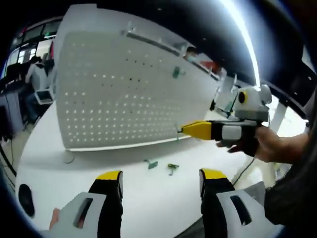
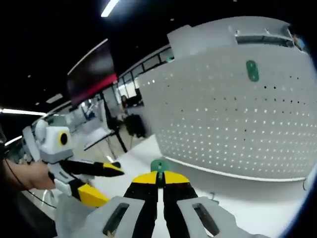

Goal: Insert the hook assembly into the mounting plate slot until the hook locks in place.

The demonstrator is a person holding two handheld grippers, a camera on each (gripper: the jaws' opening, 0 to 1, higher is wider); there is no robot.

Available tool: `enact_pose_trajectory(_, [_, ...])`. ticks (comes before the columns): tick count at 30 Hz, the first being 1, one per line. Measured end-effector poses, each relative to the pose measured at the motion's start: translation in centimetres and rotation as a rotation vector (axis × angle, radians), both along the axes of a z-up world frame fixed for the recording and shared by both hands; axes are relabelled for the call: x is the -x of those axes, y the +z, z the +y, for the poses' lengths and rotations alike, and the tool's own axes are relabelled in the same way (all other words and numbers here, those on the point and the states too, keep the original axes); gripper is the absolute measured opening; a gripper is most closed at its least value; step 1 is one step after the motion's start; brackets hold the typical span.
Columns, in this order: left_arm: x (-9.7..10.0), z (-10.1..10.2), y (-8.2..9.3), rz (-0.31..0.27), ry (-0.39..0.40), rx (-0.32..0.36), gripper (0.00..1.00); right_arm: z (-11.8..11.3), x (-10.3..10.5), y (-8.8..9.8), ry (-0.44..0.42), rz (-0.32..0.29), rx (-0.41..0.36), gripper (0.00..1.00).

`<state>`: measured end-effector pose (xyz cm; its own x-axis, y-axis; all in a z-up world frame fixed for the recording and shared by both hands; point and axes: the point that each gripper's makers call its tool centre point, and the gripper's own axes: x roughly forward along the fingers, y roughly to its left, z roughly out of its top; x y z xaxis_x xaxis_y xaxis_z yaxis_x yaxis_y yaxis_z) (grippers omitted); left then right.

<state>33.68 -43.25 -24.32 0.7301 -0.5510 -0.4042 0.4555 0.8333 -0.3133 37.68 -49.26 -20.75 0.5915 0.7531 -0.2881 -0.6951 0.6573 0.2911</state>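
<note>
In the left gripper view we saw, far to the left, a person seated (image 1: 35,74) at a desk beyond the edge of the white table (image 1: 74,183). A tall white perforated mounting plate (image 1: 119,94) stood upright on that table and took up most of the scene, with one small green hook (image 1: 176,73) already hanging high on its face. On the tabletop in front of the plate lay two loose small green hook pieces (image 1: 151,163), close to each other and apart from both grippers. Nothing stood between them and the left gripper (image 1: 161,181), whose yellow-tipped black jaws were spread wide with bare table between them, touching nothing. At the right of that view the right gripper (image 1: 190,130) reached in, held in a person's hand (image 1: 262,144), its yellow tip right at the lower edge of the plate.

In the right gripper view, the left gripper (image 2: 106,181) appeared at the left with its jaws apart, gripped by a hand (image 2: 27,176). In the centre the right gripper's own jaws were pressed nearly together on a green hook assembly (image 2: 159,166), whose round green end stuck out just beyond the yellow tips. The plate rose to the right, the hung hook high on it.
</note>
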Motion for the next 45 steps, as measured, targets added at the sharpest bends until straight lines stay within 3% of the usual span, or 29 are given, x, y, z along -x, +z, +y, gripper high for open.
enact_pose_trajectory(7, [-0.2,-0.7,1.1,-0.004,-0.011,0.067,0.43,1.7,1.9,0.9,0.008,0.008,-0.060,0.00])
enact_pose_trajectory(10, [-0.3,-0.8,1.4,-0.016,-0.011,0.078,0.40,2.4,2.6,0.9,0.017,0.033,-0.093,0.00])
enact_pose_trajectory(19, [-0.3,-0.9,2.2,-0.031,-0.006,0.135,0.28,3.7,3.8,1.4,0.045,0.033,-0.113,0.00])
enact_pose_trajectory(26, [-0.3,-1.0,2.7,-0.059,-0.024,0.129,0.13,4.5,4.4,1.7,0.061,0.036,-0.130,0.00])
enact_pose_trajectory(37, [0.1,-1.4,3.1,-0.080,-0.057,0.118,0.05,5.0,4.9,2.2,0.067,0.031,-0.146,0.00])
enact_pose_trajectory(45, [0.1,-1.2,3.7,-0.113,-0.061,0.109,0.03,5.1,5.0,2.8,0.072,-0.010,-0.126,0.00])
